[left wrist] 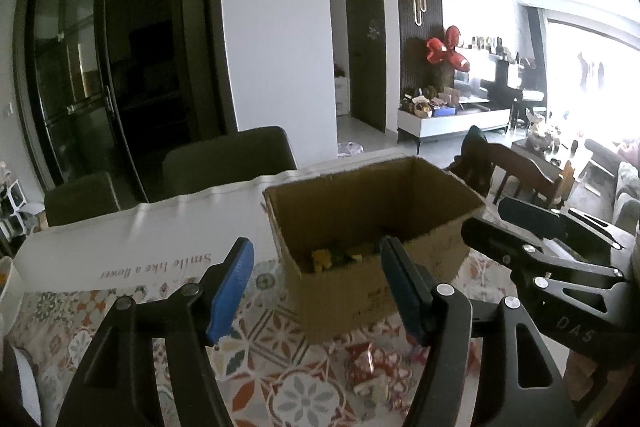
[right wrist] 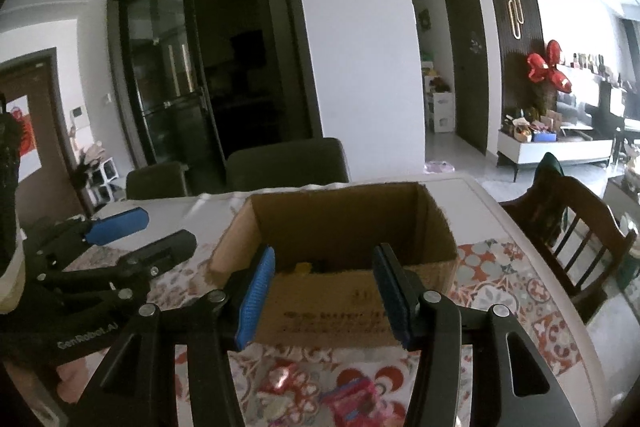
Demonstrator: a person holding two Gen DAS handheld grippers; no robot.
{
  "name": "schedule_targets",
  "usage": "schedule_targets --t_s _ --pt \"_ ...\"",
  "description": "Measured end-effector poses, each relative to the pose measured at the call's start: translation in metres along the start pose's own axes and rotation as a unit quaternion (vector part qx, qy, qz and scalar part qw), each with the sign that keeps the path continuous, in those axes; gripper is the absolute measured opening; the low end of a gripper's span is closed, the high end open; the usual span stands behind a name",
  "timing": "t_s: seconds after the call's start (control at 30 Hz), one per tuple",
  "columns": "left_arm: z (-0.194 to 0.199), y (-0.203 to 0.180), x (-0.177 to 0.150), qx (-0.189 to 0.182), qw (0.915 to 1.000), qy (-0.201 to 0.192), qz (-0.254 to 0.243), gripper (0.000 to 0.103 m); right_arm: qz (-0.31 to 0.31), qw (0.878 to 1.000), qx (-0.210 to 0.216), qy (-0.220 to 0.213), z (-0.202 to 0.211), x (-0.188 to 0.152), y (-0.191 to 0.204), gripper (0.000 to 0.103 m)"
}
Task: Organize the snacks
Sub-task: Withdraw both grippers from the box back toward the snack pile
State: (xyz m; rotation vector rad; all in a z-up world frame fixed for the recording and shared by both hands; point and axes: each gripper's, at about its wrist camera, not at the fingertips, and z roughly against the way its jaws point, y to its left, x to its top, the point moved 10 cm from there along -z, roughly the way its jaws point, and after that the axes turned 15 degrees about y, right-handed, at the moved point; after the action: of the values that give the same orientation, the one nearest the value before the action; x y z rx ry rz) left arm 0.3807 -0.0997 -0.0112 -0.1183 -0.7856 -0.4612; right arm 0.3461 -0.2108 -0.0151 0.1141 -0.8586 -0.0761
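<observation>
Cardboard box (left wrist: pixel 372 227): stood open-topped on the patterned tablecloth (left wrist: pixel 280 367) of the table, a few yellow and dark snacks (left wrist: pixel 332 259) lying low inside.

Loose snack packets (right wrist: pixel 352 399): red and pink wrappers lay on the cloth just in front of the box, blurred, and partly hidden below the gripper frames.

Left gripper (left wrist: pixel 316 291): jaws stood wide apart, holding nothing, raised near the box's front left corner.

Right gripper (right wrist: pixel 324 295): jaws likewise wide apart and empty, facing the box's front wall.

Risks, as judged:
- the two grippers sat close side by side, so reaching for the same packet could knock them together;
- the glossy wrappers looked slippery and might slide from a shallow pinch;
- a low approach could snag the cloth or shove the light box.
</observation>
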Motion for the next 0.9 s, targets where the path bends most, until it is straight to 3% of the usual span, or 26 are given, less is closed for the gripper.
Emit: schedule_targets --t_s 0.33,0.9 --pt "0.014 -0.004 -0.047 0.010 0.9998 0.004 -0.019 0.065 0.005 1.000 0.010 0.028 0.010 -0.048 0.016 0.052" --pt "-0.020 -0.006 -0.139 -0.010 0.9963 0.073 -0.043 0.065 0.017 0.992 0.010 0.121 -0.024 -0.137 0.032 0.052"
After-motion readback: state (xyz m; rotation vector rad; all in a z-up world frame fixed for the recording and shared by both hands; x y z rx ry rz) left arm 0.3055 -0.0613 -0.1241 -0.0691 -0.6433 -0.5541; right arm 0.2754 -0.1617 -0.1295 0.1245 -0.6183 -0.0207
